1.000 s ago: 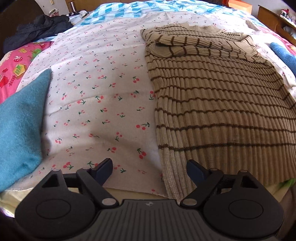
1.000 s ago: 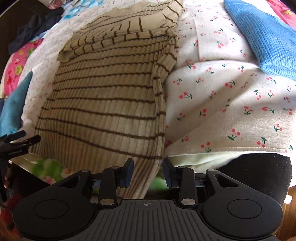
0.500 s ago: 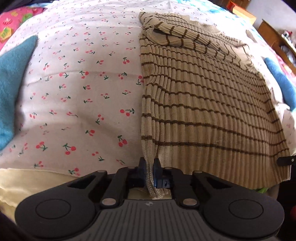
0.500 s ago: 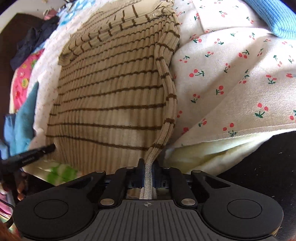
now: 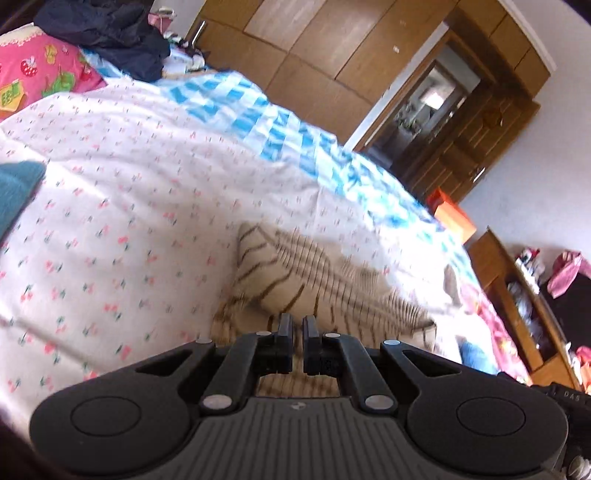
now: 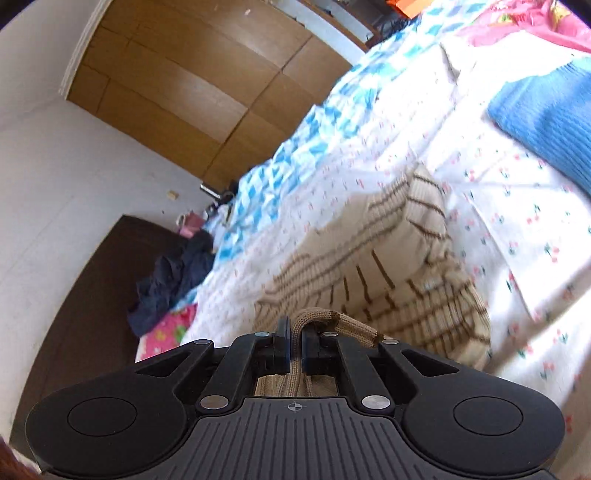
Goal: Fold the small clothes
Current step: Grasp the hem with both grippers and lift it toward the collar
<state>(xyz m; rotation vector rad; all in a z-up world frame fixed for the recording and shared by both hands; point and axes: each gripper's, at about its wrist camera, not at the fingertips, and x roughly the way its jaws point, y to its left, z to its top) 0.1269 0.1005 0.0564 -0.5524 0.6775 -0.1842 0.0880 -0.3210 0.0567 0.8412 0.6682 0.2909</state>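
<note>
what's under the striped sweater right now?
The striped sweater lies on the cherry-print sheet, which shows all around it. Its near hem is lifted, pinched in the right gripper. Whatever lies directly beneath the knit is covered.

A beige ribbed sweater (image 6: 388, 266) with brown stripes lies bunched on the cherry-print sheet (image 6: 517, 229).

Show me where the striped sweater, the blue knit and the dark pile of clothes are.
striped sweater (image 6: 402, 240): right wrist view, on its folded upper body.
blue knit (image 6: 546, 122): right wrist view, middle of its ribbed surface.
dark pile of clothes (image 5: 110, 33): left wrist view, centre of the heap.
</note>
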